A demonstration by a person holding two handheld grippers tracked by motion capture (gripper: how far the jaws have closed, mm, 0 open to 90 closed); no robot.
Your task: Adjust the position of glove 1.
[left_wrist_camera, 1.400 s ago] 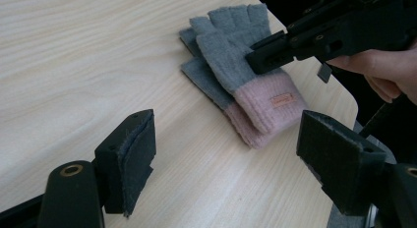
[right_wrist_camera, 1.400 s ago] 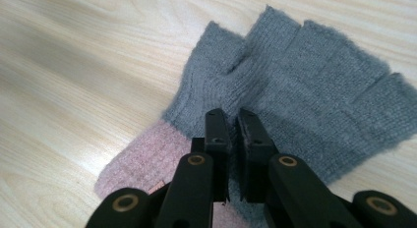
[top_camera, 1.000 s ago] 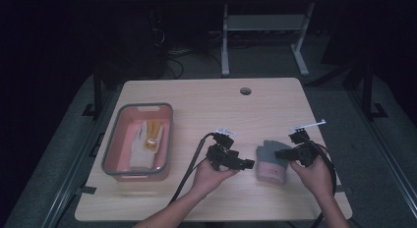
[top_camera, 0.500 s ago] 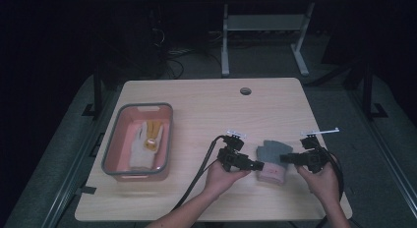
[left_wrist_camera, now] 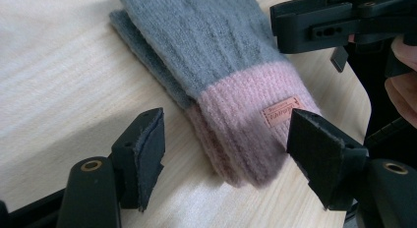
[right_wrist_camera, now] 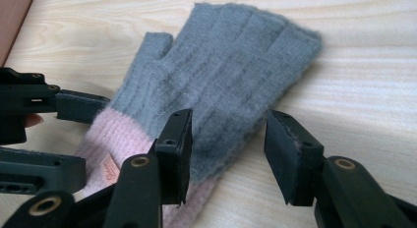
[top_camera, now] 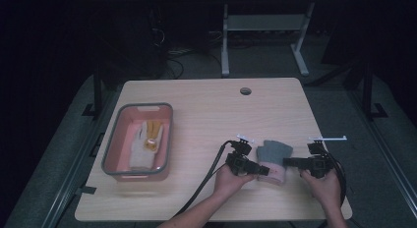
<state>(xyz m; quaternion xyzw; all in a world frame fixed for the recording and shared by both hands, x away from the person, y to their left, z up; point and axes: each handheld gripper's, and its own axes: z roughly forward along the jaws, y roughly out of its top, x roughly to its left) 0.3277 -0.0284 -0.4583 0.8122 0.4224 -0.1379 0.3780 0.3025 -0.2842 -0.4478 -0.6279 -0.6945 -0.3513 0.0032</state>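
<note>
Two grippers flank one grey knitted fingerless glove with a pink ribbed cuff (top_camera: 274, 159), which lies flat on the pale wooden surface (top_camera: 206, 110) near its front edge, right of centre. I have the left gripper (top_camera: 259, 169) at the cuff end, its jaws apart and straddling the pink ribbing without closing on it. The right gripper (top_camera: 289, 162) sits at the opposite side, jaws also apart, framing the grey edge just above the cuff.

I judge the glove light, soft and limp: it will sag and fold the moment I lift it, and the fuzzy knit should give the pads plenty of friction, so slipping is unlikely. The cuff looks like the best hold, being doubled and thicker, close to the small orange label (left_wrist_camera: 281, 111). Pinching a single layer of the grey part risks stretching it or lifting only the top layer. There is no fragility to worry about.

Well apart, at the left of the surface, a pink plastic tray with a grey rim (top_camera: 115, 147) holds a pale glove with orange markings (top_camera: 145, 142).
</note>
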